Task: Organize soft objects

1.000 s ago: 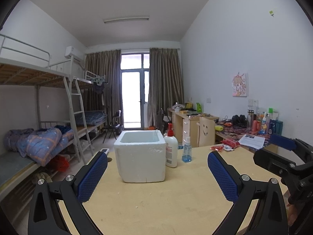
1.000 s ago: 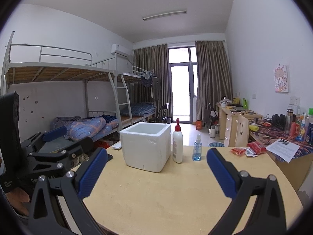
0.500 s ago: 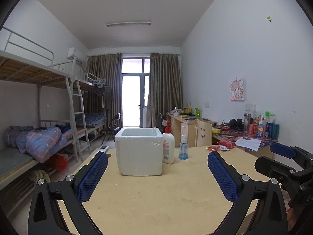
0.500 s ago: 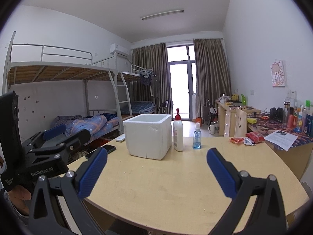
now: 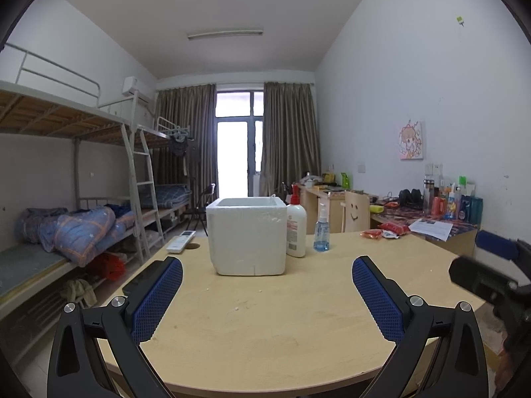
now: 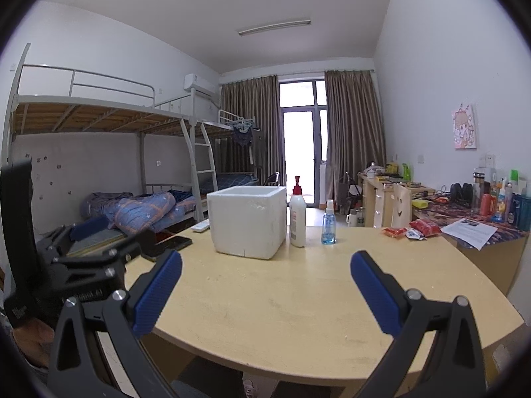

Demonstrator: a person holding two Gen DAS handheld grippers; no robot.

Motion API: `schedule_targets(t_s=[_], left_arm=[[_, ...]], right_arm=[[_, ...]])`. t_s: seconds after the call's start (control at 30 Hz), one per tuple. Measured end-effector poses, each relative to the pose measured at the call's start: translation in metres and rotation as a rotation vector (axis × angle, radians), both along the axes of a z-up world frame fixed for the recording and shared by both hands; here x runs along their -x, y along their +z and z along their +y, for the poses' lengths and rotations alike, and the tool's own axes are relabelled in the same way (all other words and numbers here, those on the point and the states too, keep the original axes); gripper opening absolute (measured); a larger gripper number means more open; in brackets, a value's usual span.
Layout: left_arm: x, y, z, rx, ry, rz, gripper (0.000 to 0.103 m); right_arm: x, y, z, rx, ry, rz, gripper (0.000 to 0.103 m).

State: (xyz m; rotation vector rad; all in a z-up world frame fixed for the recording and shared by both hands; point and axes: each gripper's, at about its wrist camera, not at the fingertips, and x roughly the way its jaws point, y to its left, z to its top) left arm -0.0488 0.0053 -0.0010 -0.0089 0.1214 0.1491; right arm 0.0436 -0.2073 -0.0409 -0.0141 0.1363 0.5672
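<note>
While both grippers hover above the near edge of the worktop (image 5: 282, 325), the left gripper (image 5: 267, 293) and right gripper (image 6: 265, 290) hold their fingers spread and empty. From left to right stand a white foam box (image 5: 247, 237), a lotion bottle (image 5: 296, 229) touching it, and a blue spray bottle (image 5: 321, 232).

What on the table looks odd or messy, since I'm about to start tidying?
Little stands out. The foam box, lotion bottle and spray bottle stand upright. Red snack packets lie loose at the far right edge, and a remote sits by the table's cable hole. White crumbs dot the top. Both claws are open and empty.
</note>
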Motion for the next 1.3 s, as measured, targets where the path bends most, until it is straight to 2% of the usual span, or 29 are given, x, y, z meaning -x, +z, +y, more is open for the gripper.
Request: schedule_targets(t_s=[0.2,0.6,0.93,1.3], left_arm=[[0.003,-0.001,0.0,0.015,-0.004,-0.001,0.102],[0.015,0.003,-0.008,-0.011,-0.018,-0.011,0.102],[0.023,0.008,-0.008,-0.009,-0.013,-0.051,0.102],[0.015,0.004,-0.009,-0.009,-0.009,-0.025,0.102]], right_arm=[[0.004,-0.004,-0.003,-0.012,0.003,0.0,0.103],[0.016,-0.003,-0.013,-0.03,-0.013,-0.004,0.103],[0.024,0.002,-0.011,-0.018,-0.024,-0.031,0.103],[0.019,0.0,-0.005,-0.009,-0.018,-0.014,0.103]])
